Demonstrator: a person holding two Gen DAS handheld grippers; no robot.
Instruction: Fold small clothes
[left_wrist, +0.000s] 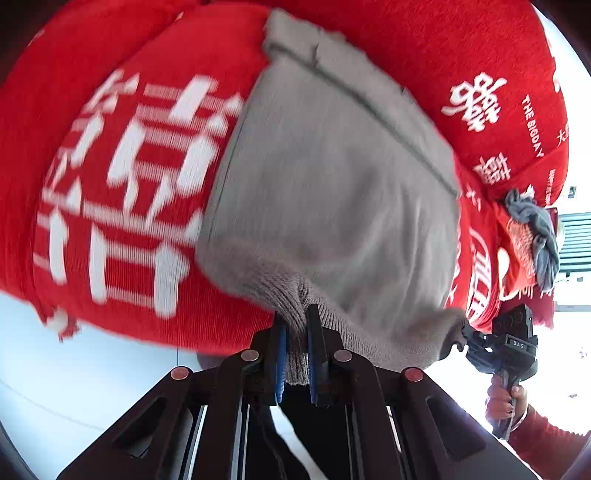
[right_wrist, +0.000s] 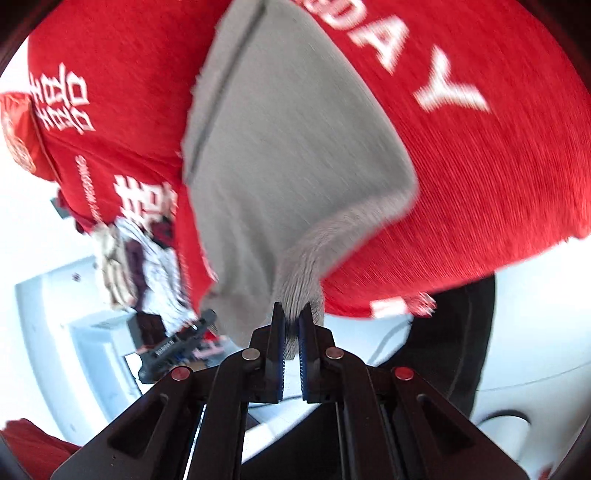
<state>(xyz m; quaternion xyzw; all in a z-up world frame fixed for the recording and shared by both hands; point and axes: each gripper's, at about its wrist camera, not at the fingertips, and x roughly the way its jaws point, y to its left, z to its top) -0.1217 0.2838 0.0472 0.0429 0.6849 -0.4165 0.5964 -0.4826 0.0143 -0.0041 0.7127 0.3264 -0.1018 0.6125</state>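
A small grey knit garment (left_wrist: 325, 184) hangs stretched over a red cloth with white lettering (left_wrist: 122, 166). My left gripper (left_wrist: 295, 325) is shut on its ribbed near edge. My right gripper (right_wrist: 291, 317) is shut on another corner of the same grey garment (right_wrist: 288, 158). In the left wrist view the right gripper (left_wrist: 461, 338) shows at the garment's right corner, held by a hand. In the right wrist view the left gripper (right_wrist: 210, 317) shows at the garment's lower left corner. Both views are blurred by motion.
The red cloth (right_wrist: 480, 177) covers the surface under the garment. A crumpled blue-grey cloth (left_wrist: 535, 229) lies at the far right of it. A pile of mixed clothes (right_wrist: 136, 266) sits at the left in the right wrist view. White floor lies beyond.
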